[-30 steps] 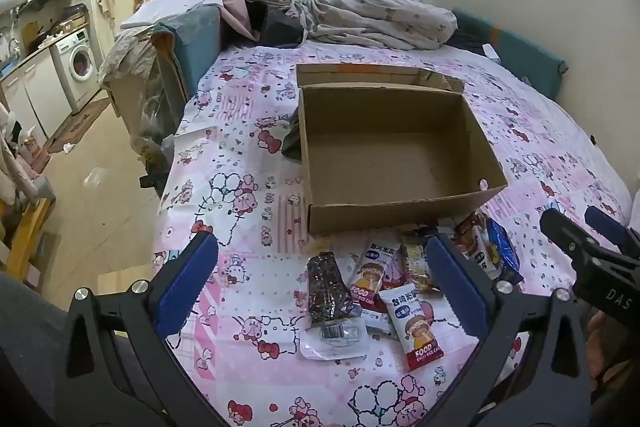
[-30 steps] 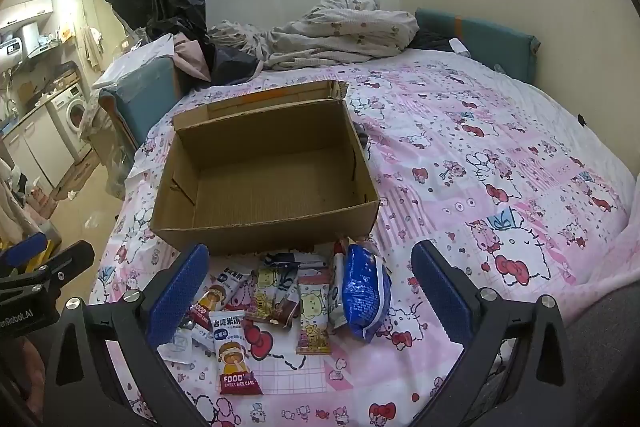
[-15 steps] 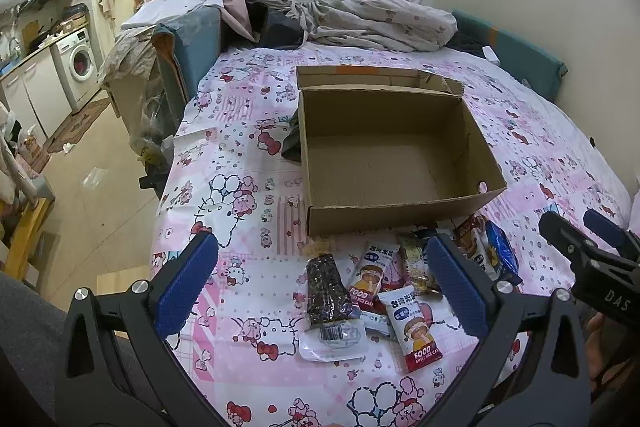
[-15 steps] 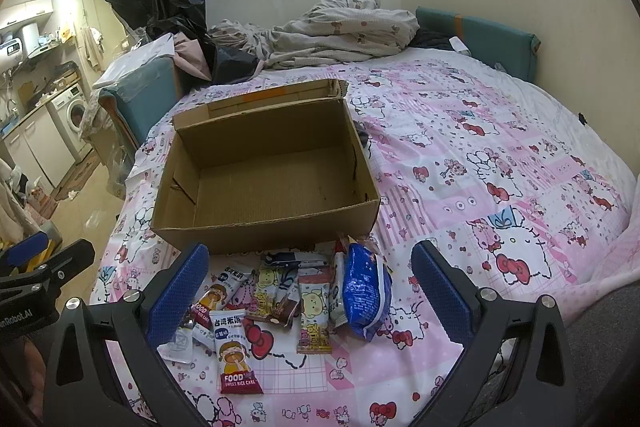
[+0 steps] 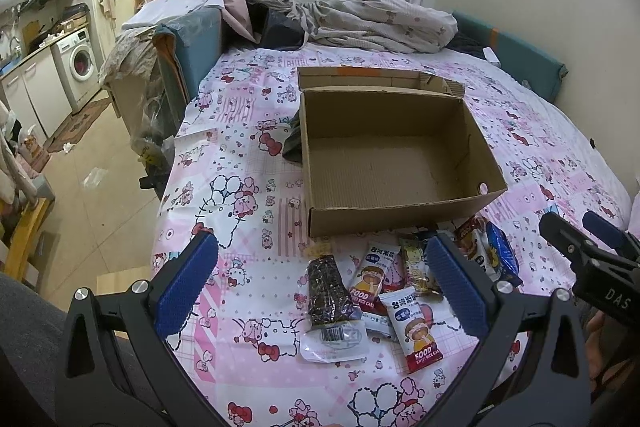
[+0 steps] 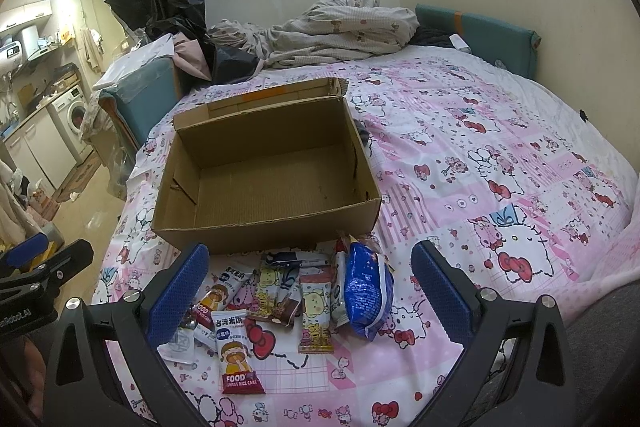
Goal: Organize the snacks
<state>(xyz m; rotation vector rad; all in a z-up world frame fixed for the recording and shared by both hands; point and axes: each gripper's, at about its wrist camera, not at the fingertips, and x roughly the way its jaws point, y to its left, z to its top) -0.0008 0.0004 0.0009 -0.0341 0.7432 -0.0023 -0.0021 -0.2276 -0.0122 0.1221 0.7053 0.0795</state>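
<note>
Hovering with fingers apart and empty, left gripper (image 5: 320,279) and right gripper (image 6: 308,285) flank the snack packets (image 6: 280,303), which lie lengthwise toward the cardboard box (image 6: 264,183) at the bed's (image 6: 520,155) near edge.

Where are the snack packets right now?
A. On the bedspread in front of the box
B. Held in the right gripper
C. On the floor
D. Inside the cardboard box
A: the box is bare inside, the snack packets lie on the bedspread before it, and both grippers are open.
</note>
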